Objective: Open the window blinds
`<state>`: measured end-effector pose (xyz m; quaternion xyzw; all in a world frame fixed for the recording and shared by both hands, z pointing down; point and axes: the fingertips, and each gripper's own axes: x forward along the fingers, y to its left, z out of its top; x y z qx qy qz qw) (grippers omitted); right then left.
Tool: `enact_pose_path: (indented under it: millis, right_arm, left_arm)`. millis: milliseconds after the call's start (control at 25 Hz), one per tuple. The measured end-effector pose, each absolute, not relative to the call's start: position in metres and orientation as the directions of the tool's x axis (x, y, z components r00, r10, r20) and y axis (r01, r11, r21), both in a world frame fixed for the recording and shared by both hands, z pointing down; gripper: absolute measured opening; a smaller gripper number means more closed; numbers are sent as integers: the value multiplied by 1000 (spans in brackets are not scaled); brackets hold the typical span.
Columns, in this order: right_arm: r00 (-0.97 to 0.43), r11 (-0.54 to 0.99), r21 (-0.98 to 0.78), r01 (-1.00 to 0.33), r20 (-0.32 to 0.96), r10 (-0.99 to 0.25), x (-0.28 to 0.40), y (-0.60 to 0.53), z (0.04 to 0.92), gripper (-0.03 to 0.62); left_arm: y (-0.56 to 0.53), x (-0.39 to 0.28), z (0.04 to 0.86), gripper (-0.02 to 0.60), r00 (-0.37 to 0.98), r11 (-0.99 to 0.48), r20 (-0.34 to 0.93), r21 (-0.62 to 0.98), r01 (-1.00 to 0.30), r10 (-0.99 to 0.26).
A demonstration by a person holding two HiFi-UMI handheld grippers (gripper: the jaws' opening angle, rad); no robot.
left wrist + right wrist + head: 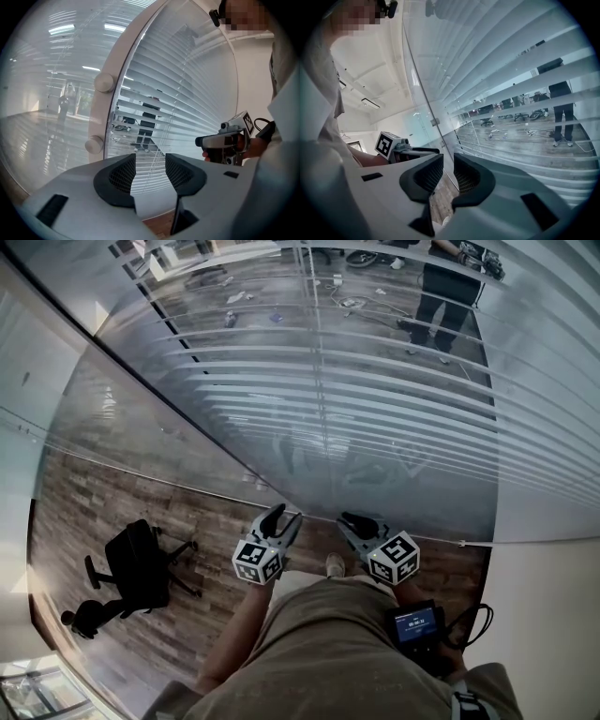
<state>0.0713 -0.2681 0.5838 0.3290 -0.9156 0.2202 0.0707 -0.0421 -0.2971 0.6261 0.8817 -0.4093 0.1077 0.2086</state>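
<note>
The blinds (375, 399) hang straight in front of the person, on a tall glass wall (141, 418). Their slats (159, 89) lie horizontal and partly tilted, so the room behind shows through the gaps. They reach down almost to the wooden floor (122, 493).

Both tools are held low, near the waist, and point toward the blinds without touching them. The left gripper (150, 164) has its jaws moderately apart and nothing stands between them; only slats and floor show through the gap. The right gripper (449, 171) has a narrower gap between its jaws, and it too is empty.

In my judgement the task is at its very beginning: the approach, with no control taken in hand. The next move calls first for finding what turns or lifts the slats. Two round knobs (104, 82) sit on the white frame (117, 93) just beside the blinds, on the left, and thin cords run down across the slats. I cannot tell which of these is the control. One gripper must then rise to it, with its jaws kept apart until they stand around it.
</note>
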Motion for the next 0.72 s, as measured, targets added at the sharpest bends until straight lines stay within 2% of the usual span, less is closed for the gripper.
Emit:
enact_pose_path:
  millis: [720]
  right_arm:
    - [-760, 671, -358, -649, 279, -586, 82, -246, 595, 75]
  left_arm:
    - [-277, -38, 638, 210, 646, -578, 355, 289, -763, -675]
